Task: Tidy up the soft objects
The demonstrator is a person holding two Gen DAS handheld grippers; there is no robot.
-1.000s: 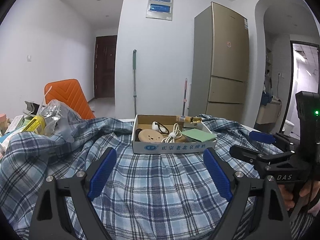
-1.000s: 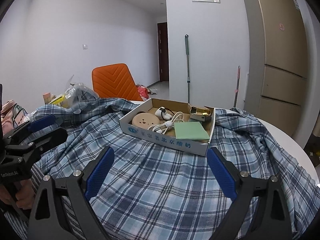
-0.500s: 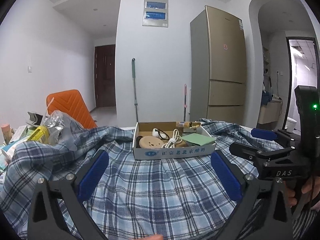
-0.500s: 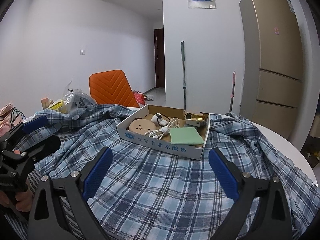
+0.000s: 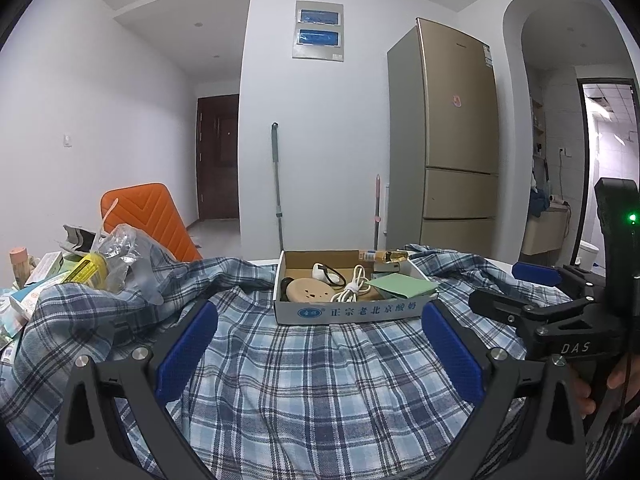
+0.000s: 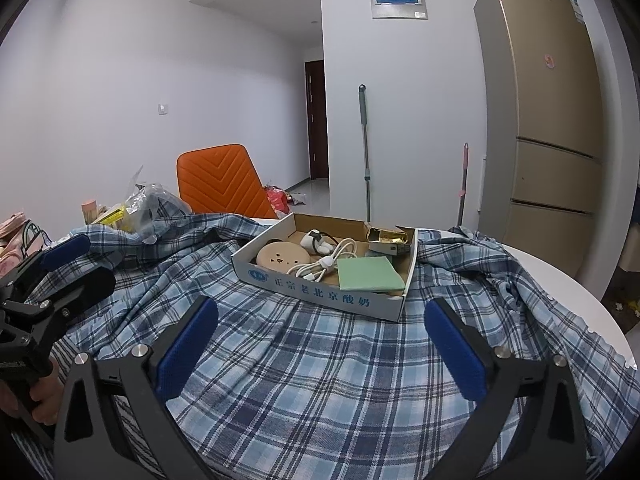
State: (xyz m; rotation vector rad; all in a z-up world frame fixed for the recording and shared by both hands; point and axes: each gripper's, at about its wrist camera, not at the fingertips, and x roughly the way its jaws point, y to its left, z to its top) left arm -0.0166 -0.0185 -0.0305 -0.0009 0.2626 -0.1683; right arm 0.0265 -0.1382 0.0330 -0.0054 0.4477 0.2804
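A blue plaid shirt (image 5: 304, 376) lies spread and rumpled over the white round table; it also fills the right wrist view (image 6: 320, 376). My left gripper (image 5: 318, 344) is open and empty, held above the shirt's near part. My right gripper (image 6: 320, 344) is open and empty too, above the shirt; it shows at the right of the left wrist view (image 5: 516, 292). My left gripper shows at the left edge of the right wrist view (image 6: 76, 268).
A shallow cardboard box (image 5: 352, 312) sits on the shirt beyond both grippers (image 6: 320, 292), holding a white cable, a round tan item and a green pad. Packets and a plastic bag (image 5: 100, 264) pile at the left. An orange chair (image 6: 220, 184) stands behind. Bare table edge (image 6: 568, 296) at right.
Both grippers have risen and tilted up, so the box and shirt sit lower in both views. Both stay open and empty.
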